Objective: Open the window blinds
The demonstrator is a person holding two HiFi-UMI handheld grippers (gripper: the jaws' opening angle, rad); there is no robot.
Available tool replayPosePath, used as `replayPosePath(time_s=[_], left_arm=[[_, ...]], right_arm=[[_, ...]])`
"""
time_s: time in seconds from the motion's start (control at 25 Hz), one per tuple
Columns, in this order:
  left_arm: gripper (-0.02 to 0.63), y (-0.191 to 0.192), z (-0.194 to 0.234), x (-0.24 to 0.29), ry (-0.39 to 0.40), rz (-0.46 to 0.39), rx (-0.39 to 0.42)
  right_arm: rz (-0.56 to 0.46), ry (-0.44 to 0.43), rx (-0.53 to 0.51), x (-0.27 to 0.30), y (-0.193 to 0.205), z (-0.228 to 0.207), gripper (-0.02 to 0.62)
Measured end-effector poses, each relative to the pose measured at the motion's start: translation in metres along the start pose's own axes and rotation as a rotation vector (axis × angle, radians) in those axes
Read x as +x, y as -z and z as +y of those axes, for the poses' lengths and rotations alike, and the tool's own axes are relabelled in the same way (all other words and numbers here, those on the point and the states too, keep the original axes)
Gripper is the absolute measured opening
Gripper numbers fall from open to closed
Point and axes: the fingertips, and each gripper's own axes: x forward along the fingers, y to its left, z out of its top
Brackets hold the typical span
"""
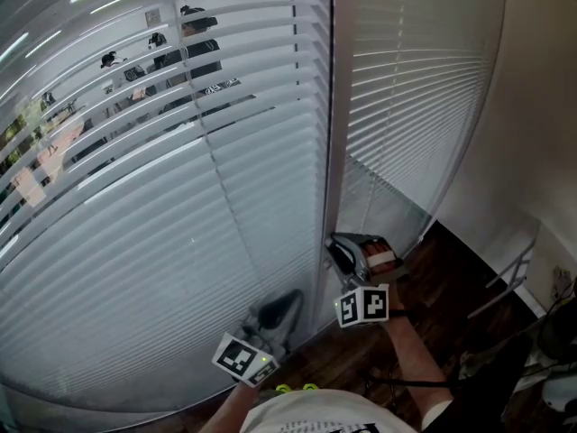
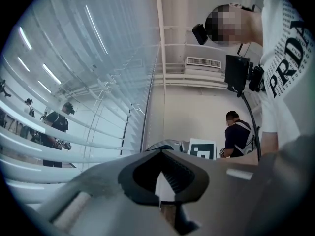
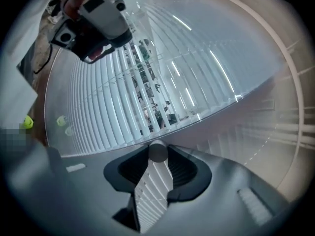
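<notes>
One tilt wand [image 3: 157,150] sits pinched in the right gripper [image 3: 157,157]; its shaft seemingly rises straight above, beside the blinds [image 1: 180,242]; left gripper [image 2: 161,152], pressed together, lies farther off.

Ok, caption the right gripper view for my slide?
Right tool closed on the blind's tilt wand, seen end-on, white slats partly open beyond.

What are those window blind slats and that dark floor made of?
Slats: smooth, white and slightly glossy, with light streaks running along them; probably painted aluminium or plastic. Floor: dark brown with faint plank lines and a slight sheen; likely wood or wood-look laminate.
</notes>
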Motion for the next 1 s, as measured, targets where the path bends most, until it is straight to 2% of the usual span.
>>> replayPosePath(time_s=[0.24,0.36,0.68,1.0], left_arm=[[-0.008,-0.0005,0.0009,-0.0022,-0.002,0.002,-0.002],[-0.008,0.0007,-0.0003,-0.0026,0.001,0.006,-0.003],[-0.008,0.0016,-0.0028,-0.0038,0.002,0.014,-0.008],[-0.008,0.0058,-0.0012,-0.0061,0.0,0.012,-0.01]], right_arm=[[-0.021,-0.053,0.283,0.0013,0.0015,-0.0032,0.127],[-0.033,-0.065,0.373,0.0016,0.0015,-0.0039,0.127],[-0.062,-0.095,0.519,-0.0001,0.0018,-0.0056,0.127],[-0.066,-0.076,0.519,0.0009,0.0023,-0.0032,0.129]])
